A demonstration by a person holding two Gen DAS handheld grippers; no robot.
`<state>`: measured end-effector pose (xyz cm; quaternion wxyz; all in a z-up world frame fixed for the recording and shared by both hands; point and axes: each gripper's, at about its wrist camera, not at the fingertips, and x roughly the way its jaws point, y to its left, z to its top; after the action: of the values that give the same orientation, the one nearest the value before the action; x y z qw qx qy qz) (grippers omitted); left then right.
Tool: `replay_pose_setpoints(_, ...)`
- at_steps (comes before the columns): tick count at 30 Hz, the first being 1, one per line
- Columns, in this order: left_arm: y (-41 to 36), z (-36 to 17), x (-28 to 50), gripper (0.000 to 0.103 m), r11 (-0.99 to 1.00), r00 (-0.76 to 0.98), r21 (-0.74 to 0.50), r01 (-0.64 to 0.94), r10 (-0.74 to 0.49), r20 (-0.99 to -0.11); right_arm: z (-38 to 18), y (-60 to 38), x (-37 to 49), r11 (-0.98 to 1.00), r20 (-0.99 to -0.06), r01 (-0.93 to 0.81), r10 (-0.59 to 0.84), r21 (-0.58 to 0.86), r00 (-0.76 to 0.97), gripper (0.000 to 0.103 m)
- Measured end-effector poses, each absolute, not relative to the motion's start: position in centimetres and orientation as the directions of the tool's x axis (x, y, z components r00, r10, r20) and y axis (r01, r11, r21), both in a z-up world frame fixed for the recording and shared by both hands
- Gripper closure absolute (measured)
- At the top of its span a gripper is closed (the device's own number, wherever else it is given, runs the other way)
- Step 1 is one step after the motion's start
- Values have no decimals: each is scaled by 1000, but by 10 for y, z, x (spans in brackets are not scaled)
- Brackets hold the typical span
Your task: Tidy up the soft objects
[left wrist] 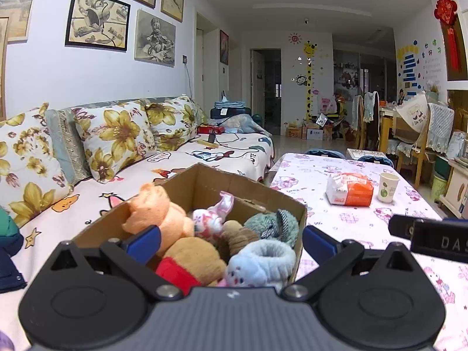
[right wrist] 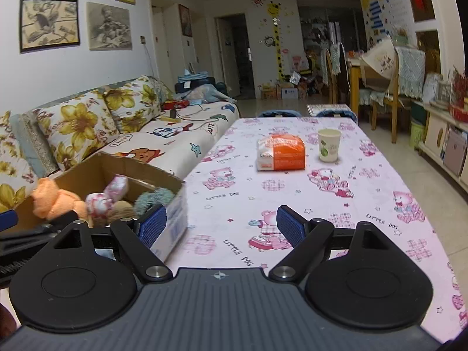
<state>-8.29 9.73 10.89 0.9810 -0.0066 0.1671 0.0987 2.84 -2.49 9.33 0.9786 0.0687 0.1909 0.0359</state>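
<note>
While hovering over the cardboard box point(left wrist: 204, 181), left gripper point(left wrist: 231, 241) with fingers spread wide, clamped on nothing. Near wall of the box hidden behind the gripper body at 6 o'clock; lower halves of the toys cut off the same way. Packed inside, six soft things countable: orange plush point(left wrist: 158, 210) at 10 o'clock, leaning on the box's left wall; pink-and-white patterned plush point(left wrist: 212, 216) at centre; teal fuzzy piece point(left wrist: 273, 223) at 2 o'clock; brown plush with a red band point(left wrist: 193, 259) at 7 o'clock; light-blue fuzzy sock point(left wrist: 260, 259) at 5 o'clock; darker brown lump point(left wrist: 238, 237) wedged between them, hard to make out what. Box sitting on the left edge of the pink cartoon tablecloth point(left wrist: 321, 175), just beside the sofa point(left wrist: 204, 149).

Over to the right wrist view: right gripper point(right wrist: 222, 225) also with fingers apart, gripping nothing, over bare cloth. Box at 9 o'clock, partly behind the left finger. Further off at 12 o'clock, one orange-and-white packet point(right wrist: 280, 152), one paper cup point(right wrist: 329, 144) just beside it. Three floral cushions point(left wrist: 117, 137) along the sofa back.
</note>
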Motion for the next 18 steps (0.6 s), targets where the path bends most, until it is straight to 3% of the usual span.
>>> replay_pose_setpoints(18,131,127,-143,1,966,929,-29,-258,240,-282,110,7,-11,987,-324,-90,128,130,937,0)
